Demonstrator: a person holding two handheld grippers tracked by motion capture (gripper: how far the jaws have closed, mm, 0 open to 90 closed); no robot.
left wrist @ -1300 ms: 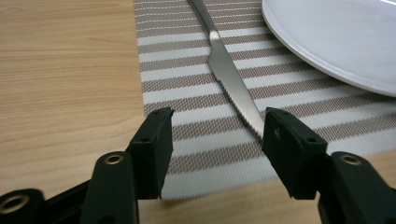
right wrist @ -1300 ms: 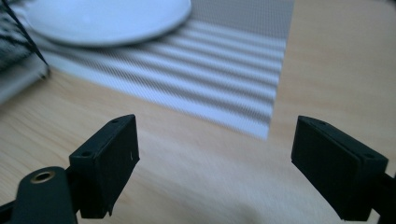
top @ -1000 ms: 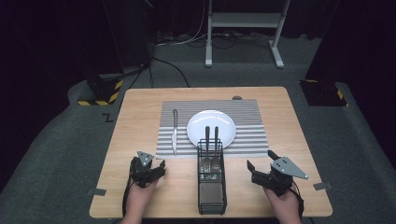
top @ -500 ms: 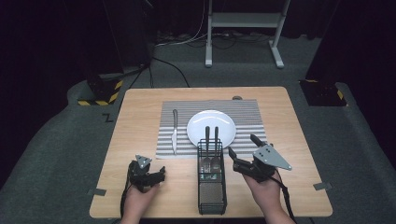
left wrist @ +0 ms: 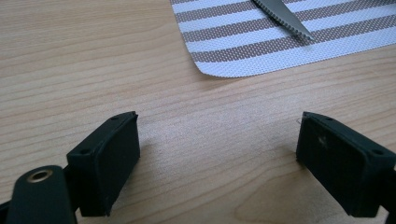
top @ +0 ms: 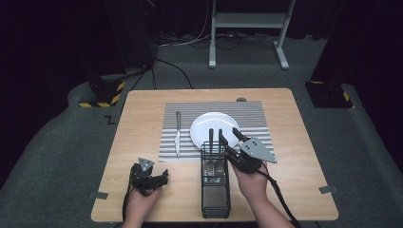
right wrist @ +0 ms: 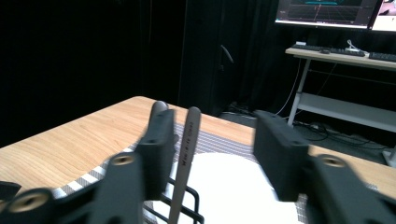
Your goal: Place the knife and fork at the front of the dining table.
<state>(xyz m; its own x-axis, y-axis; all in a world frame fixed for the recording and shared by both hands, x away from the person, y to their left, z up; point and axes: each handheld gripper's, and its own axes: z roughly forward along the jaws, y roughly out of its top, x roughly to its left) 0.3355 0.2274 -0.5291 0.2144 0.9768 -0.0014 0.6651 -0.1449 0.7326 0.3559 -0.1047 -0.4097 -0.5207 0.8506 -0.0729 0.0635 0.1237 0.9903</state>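
Right gripper [top: 229,135] hovered with jaws wide around a slim metal utensil handle [right wrist: 184,154] in the black wire caddy [top: 215,183]; left gripper [top: 157,178] sat empty with jaws wide on the wooden bench [top: 142,123].

Two slim metal utensil handles [top: 215,140] stand upright in the black wire caddy [top: 215,190], just before the white plate [top: 209,126].
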